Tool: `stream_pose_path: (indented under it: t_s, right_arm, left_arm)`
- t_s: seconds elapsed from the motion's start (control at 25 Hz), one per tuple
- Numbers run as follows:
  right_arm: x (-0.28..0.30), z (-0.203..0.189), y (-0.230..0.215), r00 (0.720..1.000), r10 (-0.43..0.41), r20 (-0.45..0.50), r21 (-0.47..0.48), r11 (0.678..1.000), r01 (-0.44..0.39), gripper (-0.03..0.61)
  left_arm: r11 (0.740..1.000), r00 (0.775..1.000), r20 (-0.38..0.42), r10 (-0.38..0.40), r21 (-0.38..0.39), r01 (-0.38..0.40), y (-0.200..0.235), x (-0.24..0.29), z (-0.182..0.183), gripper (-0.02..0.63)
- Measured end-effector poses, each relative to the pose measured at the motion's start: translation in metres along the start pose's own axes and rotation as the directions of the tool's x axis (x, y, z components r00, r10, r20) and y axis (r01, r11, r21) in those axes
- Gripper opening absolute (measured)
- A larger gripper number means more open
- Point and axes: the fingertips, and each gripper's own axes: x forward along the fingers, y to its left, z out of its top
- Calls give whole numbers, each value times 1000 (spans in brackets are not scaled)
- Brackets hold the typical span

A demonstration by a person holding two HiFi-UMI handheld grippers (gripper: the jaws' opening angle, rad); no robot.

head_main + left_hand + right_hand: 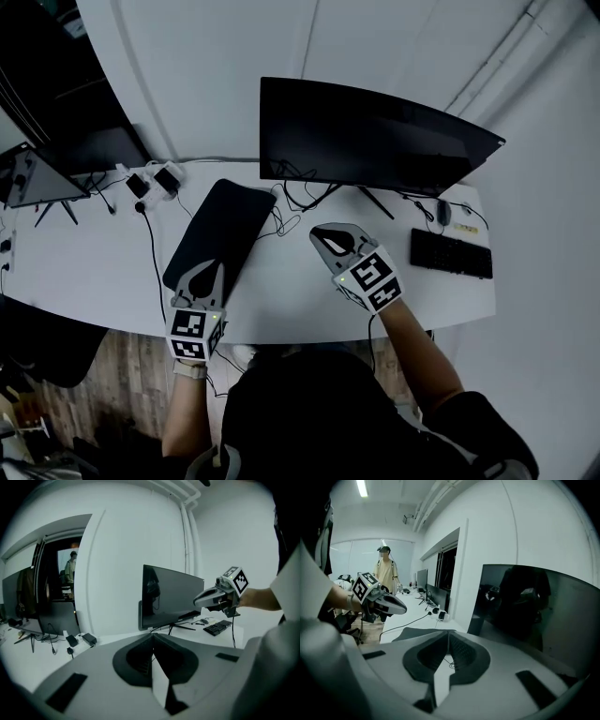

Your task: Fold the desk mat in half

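ok so where this stands: the desk mat [217, 232] is lying flat on the white worktop [84, 262], left of centre and skewed, with its far end up by the monitor [375, 141] stand and its near end close to the front edge. Neither claw has hold of it. The left claw [208, 274] is clenched with nothing in it. From the head view it sits over the mat's near end, but its own view shows the jaws pressed together with only bare worktop past them, so I'd say it's above the mat and not on it. The right claw [323, 236] is also closed up and empty, out over bare worktop in front of the monitor and well clear of the mat. Honestly I can't tell if the fold is done or not even started. The mat looks kinda narrow for a desk mat, which could mean it's already doubled over, but I can't make out a stacked edge or a crease in any view. If it's a single layer, the whole job is left: grab an edge, carry it across and lay it down. If it's already two layers, there's nothing left but maybe squaring it up. As for containers, there aren't any that I can see, no box, tray or bin on the worktop. The rest is just desk stuff: a keyboard [450, 253] and mouse [442, 212] off to the right, a couple of power bricks [155, 180] with cables at the back left, and a second screen [37, 178] at the far left.
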Motion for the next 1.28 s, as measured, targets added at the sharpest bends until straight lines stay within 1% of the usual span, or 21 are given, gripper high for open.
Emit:
stream_pose_path:
  t_s: [0.12, 0.28, 0.4, 0.52, 0.68, 0.84, 1.04, 1.28]
  right_arm:
    - [-23, -2, -6, 999, -35, 23, 40, 999, 34, 23]
    - [-53, -4, -13, 995, -81, 54, 83, 994, 77, 23]
    - [-75, -5, -18, 990, -116, 84, 121, 987, 105, 23]
    - [-95, -5, -21, 983, -145, 110, 153, 980, 127, 23]
    - [-119, -1, -27, 964, -197, 179, 185, 969, 164, 23]
    - [-140, 4, -33, 942, -254, 221, 209, 955, 209, 23]
    - [-159, 12, -34, 912, -293, 287, 237, 944, 229, 23]
    - [-165, 3, -35, 917, -312, 250, 204, 942, 266, 23]
  left_arm:
    - [1000, 999, 23, -30, 0, 31, -15, 6, 13, 8]
    - [998, 997, 28, -68, -12, 69, -36, 13, 29, 8]
    - [996, 993, 70, -92, 2, 92, -48, 20, 44, 8]
    - [993, 989, 93, -116, 16, 115, -60, 25, 57, 8]
    - [988, 980, 124, -156, 24, 155, -77, 31, 69, 8]
    - [981, 967, 164, -194, 59, 187, -92, 34, 84, 8]
    - [974, 954, 203, -222, 98, 205, -105, 36, 101, 9]
    - [969, 945, 224, -237, 124, 213, -112, 39, 110, 9]
